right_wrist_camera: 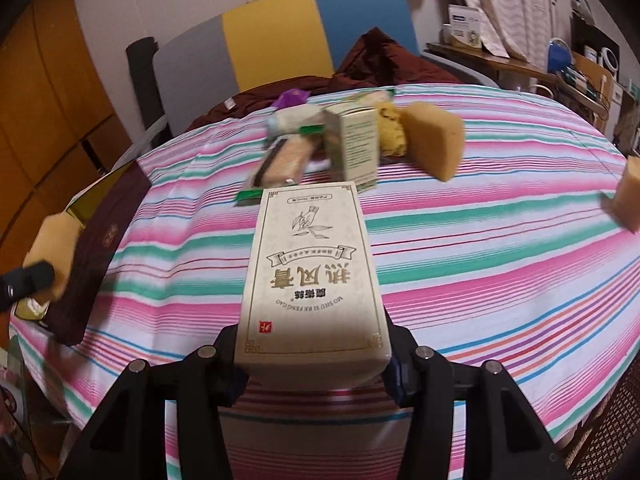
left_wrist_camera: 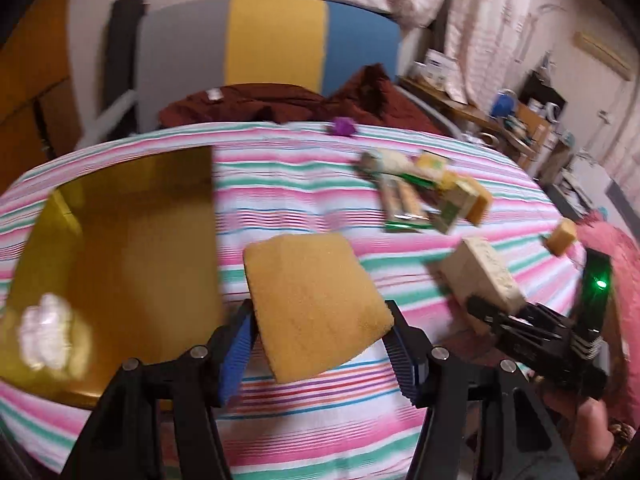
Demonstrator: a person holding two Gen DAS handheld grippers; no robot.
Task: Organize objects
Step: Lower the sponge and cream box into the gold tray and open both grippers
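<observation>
My left gripper [left_wrist_camera: 320,344] is shut on a yellow sponge [left_wrist_camera: 312,300] and holds it above the striped tablecloth [left_wrist_camera: 320,420], just right of a gold tray [left_wrist_camera: 120,248]. My right gripper [right_wrist_camera: 316,360] is shut on a cream box with Chinese print [right_wrist_camera: 312,272], held over the cloth. The same box [left_wrist_camera: 484,276] and right gripper [left_wrist_camera: 540,336] show at the right of the left wrist view. The left gripper with its sponge [right_wrist_camera: 52,248] shows at the left edge of the right wrist view.
A pile of snack packets [left_wrist_camera: 400,196], small boxes [right_wrist_camera: 352,140] and sponges [right_wrist_camera: 436,136] lies mid-table. A lone sponge [left_wrist_camera: 562,236] sits at the right edge, a purple object [left_wrist_camera: 342,126] at the far edge. A dark maroon lid [right_wrist_camera: 100,248] lies beside the tray. A white lump [left_wrist_camera: 44,332] is in the tray.
</observation>
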